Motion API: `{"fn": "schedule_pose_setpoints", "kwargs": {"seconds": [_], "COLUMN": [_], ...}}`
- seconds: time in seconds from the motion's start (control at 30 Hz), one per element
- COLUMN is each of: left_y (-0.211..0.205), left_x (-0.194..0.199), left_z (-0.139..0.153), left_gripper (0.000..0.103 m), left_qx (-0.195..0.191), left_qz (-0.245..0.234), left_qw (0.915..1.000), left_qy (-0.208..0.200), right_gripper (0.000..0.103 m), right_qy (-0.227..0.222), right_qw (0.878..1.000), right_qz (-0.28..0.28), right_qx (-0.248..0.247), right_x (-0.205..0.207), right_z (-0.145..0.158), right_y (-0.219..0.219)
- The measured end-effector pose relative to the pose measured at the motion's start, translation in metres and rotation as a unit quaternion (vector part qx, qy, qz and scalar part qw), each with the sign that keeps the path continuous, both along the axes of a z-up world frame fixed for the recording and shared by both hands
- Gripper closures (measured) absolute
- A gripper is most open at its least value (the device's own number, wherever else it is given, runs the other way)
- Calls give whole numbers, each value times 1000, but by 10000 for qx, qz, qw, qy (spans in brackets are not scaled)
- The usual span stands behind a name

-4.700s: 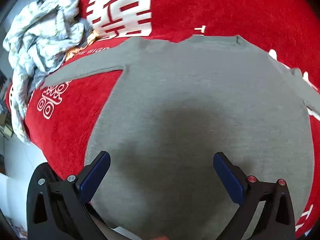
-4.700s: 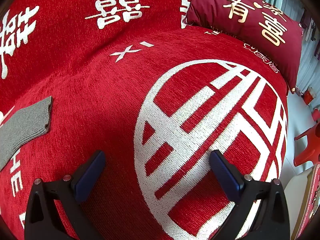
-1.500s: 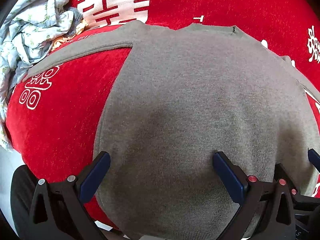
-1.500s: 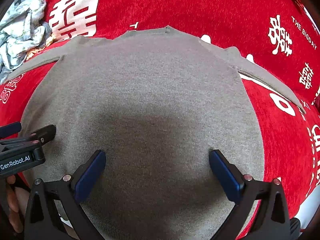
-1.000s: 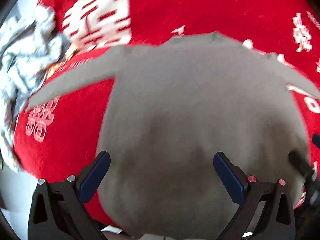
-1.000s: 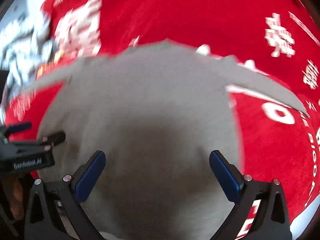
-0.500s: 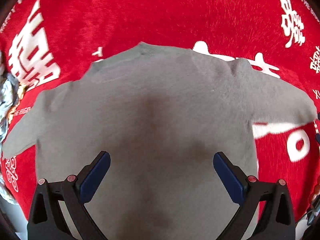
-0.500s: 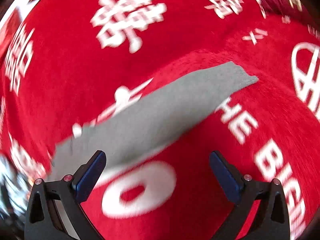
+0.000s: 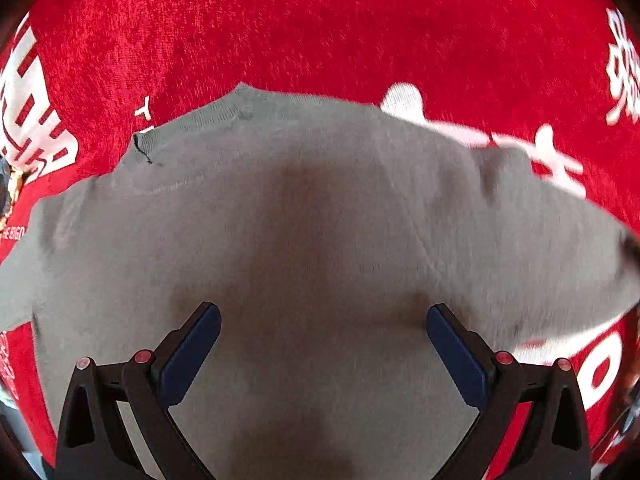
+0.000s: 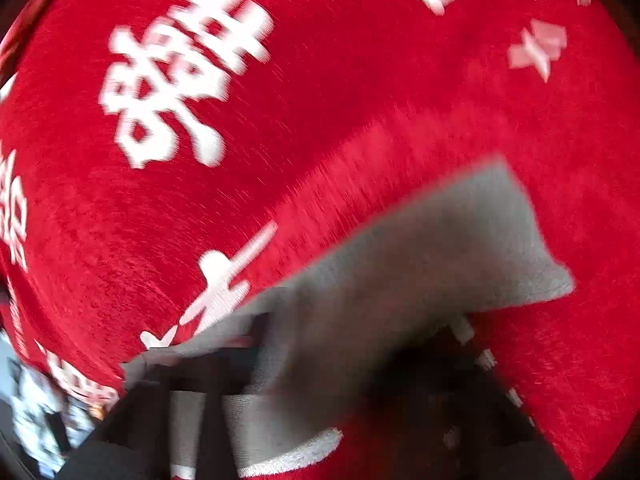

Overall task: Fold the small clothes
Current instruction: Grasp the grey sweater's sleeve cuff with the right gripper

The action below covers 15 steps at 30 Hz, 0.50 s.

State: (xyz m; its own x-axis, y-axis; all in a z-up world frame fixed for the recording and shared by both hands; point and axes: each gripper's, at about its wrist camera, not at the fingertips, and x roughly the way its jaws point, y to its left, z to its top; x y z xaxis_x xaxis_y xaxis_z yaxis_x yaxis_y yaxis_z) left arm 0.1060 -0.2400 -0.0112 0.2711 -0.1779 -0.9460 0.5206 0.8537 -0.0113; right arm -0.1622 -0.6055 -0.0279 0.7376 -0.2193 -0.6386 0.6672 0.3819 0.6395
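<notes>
Looking along the left claw [image 9: 323,314]: spread wide, gripping nothing, hovering over the middle of a grey sweater [image 9: 300,220] laid flat on a red cover [image 9: 320,32]. Ahead of the pads and a little to the left, the collar [image 9: 192,124]; far off to the right, the sleeve [image 9: 560,248], blurred. Looking along the right claw [image 10: 356,332]: too smeared to tell whether clamped or apart, with that sleeve [image 10: 440,248] running from between the dark fingers out ahead and to the right, cuff end farthest away, seemingly lifted off the cover. Probably the step of carrying the sleeve across the body for a first fold. Risks from here: losing the sleeve through a shallow pinch on soft knit and dropping it short and crooked; dragging the whole shoulder along with too quick a sweep, with nothing pinning the body beneath the left claw, and so rumpling the flat panel; catching the fuzzy cover together with the knit and pulling wrinkles underneath; bumping into the left claw, placed right over the likely landing spot. Worth pressing the left claw down near the shoulder, or clearing it aside, before laying the sleeve.
</notes>
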Motion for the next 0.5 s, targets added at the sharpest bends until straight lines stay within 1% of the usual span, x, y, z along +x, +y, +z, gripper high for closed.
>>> {"fn": "schedule_pose_setpoints", "kwargs": {"seconds": [0.07,0.1,0.17,0.23,0.3,0.37,0.4,0.43,0.47,0.5], "left_y": [-1,-2,-5,-9,-20,-35,-45,-54,-63,-65], "left_x": [10,14,24,32,34,32,28,23,17,12], "left_z": [2,2,3,4,3,-1,-6,-13,-20,-15], "left_gripper": [0,0,0,0,0,0,0,0,0,0], "left_qx": [-121,-137,-196,-324,-391,-304,-161,95,365,332], "left_qz": [103,144,304,442,450,342,230,86,-69,-83], "left_qw": [9999,9998,9993,9984,9979,9986,9993,9996,9992,9993], "left_qy": [46,57,74,155,235,270,261,249,118,-142], "right_gripper": [93,93,94,95,96,96,96,96,96,96], "right_qy": [-136,-121,-119,-66,-20,267,333,460,694,869], "right_qw": [9999,9997,9973,9917,9876,9860,9861,9861,9858,9862], "right_qz": [-35,-68,-81,-165,-274,-389,-385,-353,-332,-294], "right_qx": [-44,-196,-717,-1273,-1544,-1601,-1582,-1556,-1495,-1379], "right_x": [-4,-6,-11,-20,-29,-31,-32,-31,-28,-25], "right_z": [1,7,26,47,58,56,53,47,39,31], "right_y": [1,4,16,34,48,55,55,54,50,45]}}
